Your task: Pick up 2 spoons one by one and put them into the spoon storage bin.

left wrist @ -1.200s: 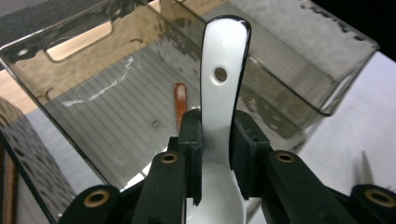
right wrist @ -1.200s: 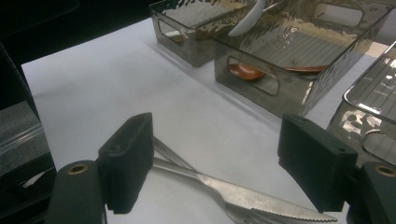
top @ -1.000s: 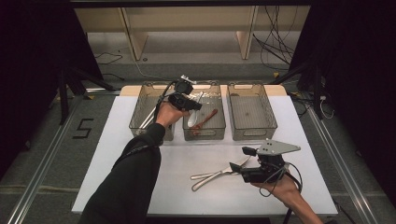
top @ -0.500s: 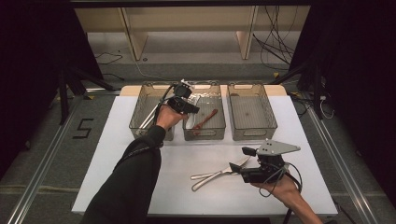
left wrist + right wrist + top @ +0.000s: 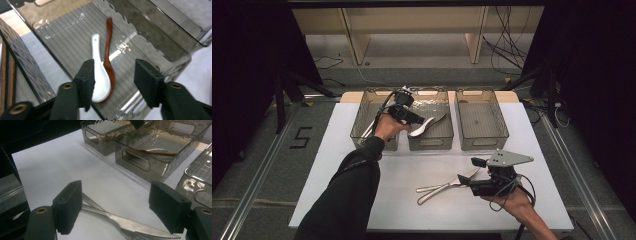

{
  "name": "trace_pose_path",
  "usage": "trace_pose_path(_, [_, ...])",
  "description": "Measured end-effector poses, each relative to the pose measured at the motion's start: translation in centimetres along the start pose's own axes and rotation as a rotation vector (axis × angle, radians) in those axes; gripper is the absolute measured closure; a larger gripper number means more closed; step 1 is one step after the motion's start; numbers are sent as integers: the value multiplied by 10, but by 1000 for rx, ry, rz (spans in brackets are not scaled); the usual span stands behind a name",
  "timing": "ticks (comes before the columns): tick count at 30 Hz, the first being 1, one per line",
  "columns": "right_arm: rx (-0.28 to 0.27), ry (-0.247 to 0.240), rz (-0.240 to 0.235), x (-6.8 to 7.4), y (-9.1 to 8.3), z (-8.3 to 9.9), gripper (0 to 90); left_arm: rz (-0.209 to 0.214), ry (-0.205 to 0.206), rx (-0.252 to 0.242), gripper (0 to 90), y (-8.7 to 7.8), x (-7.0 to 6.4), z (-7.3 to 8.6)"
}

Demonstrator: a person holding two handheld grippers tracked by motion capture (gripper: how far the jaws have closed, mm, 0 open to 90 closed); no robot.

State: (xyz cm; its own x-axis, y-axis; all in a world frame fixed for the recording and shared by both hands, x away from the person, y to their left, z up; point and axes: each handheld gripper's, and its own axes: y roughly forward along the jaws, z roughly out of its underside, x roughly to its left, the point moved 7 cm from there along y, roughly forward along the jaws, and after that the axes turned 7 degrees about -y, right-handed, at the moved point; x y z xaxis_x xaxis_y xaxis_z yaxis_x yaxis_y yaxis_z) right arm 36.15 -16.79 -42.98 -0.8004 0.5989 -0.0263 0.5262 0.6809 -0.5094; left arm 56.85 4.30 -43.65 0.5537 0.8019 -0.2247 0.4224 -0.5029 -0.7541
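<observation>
On the white surface (image 5: 362,165) three clear bins stand in a row at the far side. The left gripper (image 5: 416,118) hangs over the near left part of the middle bin (image 5: 430,142), its jaws spread wide with nothing between them. In the left gripper view the white spoon (image 5: 100,72) lies on the ribbed floor of that bin, its bowl partly hidden behind the left jaw, and the brown spoon (image 5: 109,55) lies just beside it on the right, the two seeming to touch along their bowls, though the blur there makes that hard to confirm. The brown spoon's bowl fades into a soft smear at its near end.

The left bin (image 5: 369,120) holds something long and pale, mostly covered by the person's hand and the cable, so what it is cannot be told. The right bin (image 5: 482,120) sits well apart from both grippers.

The right gripper (image 5: 464,180) rests low at the near right, jaws also wide apart and holding nothing. Just ahead of it lie a knife (image 5: 130,223) and a fork (image 5: 91,201), crossed on the surface; the knife's serrated tip runs between the jaws in the right gripper view, while the fork's tines are cut off by the bottom edge.
</observation>
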Motion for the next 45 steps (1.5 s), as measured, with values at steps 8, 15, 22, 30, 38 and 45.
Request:
trace_pose_path(8, [6, -2, 0, 0, 1, 1, 280, 66, 18, -46, 307, -31, -8, 18])
trace_pose_path(15, [37, -12, -18, 2, 5, 3, 272, 197, 56, -116, 247, -60, -22, 38])
trace_pose_path(22, [61, -32, -28, 5, 9, 4, 271, 183, 92, -119, 223, -72, -27, 59])
trace_pose_path(30, [74, -42, -35, 5, 11, 5, 271, 161, 127, -97, 220, -76, -37, 86])
trace_pose_path(38, [143, -99, -72, 8, 23, 8, 271, 163, 136, -134, 215, -88, -40, 113])
trace_pose_path(45, [241, -175, -104, 9, 42, 11, 270, 144, 130, -177, 212, -100, -33, 127])
